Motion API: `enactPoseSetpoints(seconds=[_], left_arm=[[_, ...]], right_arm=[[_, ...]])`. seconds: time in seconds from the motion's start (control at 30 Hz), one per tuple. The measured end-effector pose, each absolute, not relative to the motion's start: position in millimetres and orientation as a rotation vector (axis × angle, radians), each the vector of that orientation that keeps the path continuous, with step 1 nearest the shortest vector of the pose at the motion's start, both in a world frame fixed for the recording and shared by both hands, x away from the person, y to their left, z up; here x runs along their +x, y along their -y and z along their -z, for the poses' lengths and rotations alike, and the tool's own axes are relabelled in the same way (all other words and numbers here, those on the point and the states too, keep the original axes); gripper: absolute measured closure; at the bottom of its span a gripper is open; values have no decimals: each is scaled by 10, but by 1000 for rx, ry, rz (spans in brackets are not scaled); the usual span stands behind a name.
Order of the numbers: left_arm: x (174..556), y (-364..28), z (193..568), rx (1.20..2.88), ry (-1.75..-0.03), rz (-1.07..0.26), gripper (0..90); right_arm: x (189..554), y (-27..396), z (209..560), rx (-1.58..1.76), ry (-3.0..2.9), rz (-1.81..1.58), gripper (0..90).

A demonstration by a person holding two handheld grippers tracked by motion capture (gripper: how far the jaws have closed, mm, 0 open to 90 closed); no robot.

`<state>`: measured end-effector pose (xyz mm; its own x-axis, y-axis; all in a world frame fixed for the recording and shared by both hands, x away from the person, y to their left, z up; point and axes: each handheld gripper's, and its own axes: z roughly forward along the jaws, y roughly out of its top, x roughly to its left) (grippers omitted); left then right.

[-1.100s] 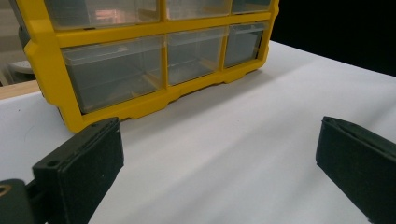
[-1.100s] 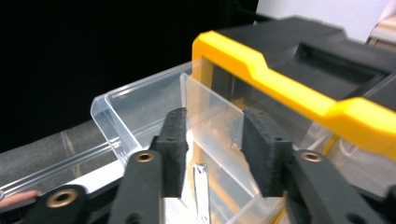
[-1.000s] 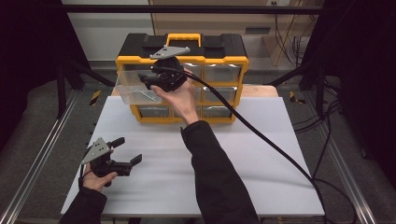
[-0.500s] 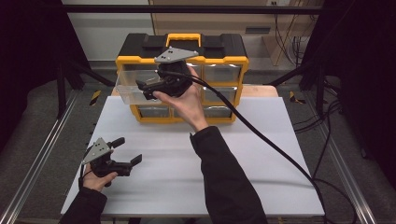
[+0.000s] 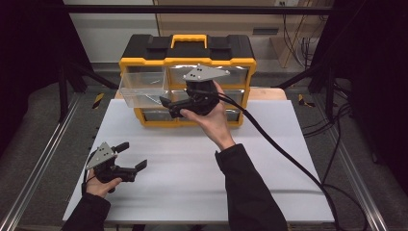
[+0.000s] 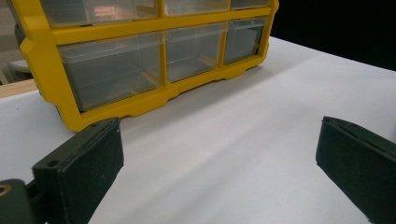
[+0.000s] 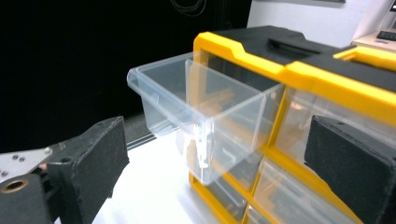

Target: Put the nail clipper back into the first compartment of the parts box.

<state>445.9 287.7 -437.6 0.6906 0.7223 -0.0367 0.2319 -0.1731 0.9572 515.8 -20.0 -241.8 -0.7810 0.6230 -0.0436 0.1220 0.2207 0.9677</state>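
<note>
Holding my right gripper [image 5: 168, 107] wide-jawed at twelve o'clock, just beside the pulled-out clear drawer [image 5: 144, 88] of the yellow organizer [image 5: 192, 62], likely ready to reach in. My left gripper [image 5: 133, 156] rests open-jawed at seven o'clock on the white table [image 5: 192, 168], apparently parked clear.

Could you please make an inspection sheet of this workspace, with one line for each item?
Surface: white table top, bare apart from the organizer and the left gripper.
Job's things: yellow and black drawer organizer at the far edge; its clear top-left drawer is pulled out, the other drawers are in.
Clutter: nothing seen.
Grippers: left gripper low over the table at the near left, open, holding nothing; right gripper raised before the organizer beside the pulled-out drawer, open, holding nothing.
Cables: thick black cable runs from the right gripper across the table's right side.
Surroundings: metal rails along the sides; loose cables on the floor at right.
</note>
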Motion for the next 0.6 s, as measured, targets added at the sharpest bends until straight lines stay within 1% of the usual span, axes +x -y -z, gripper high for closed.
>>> enactPoseSetpoints(seconds=[0.6], left_arm=[[4459, -2878, 4378, 1734, -770, -521, 6]], right_arm=[[4965, 617, 2894, 728, -2100, -1534, 44]])
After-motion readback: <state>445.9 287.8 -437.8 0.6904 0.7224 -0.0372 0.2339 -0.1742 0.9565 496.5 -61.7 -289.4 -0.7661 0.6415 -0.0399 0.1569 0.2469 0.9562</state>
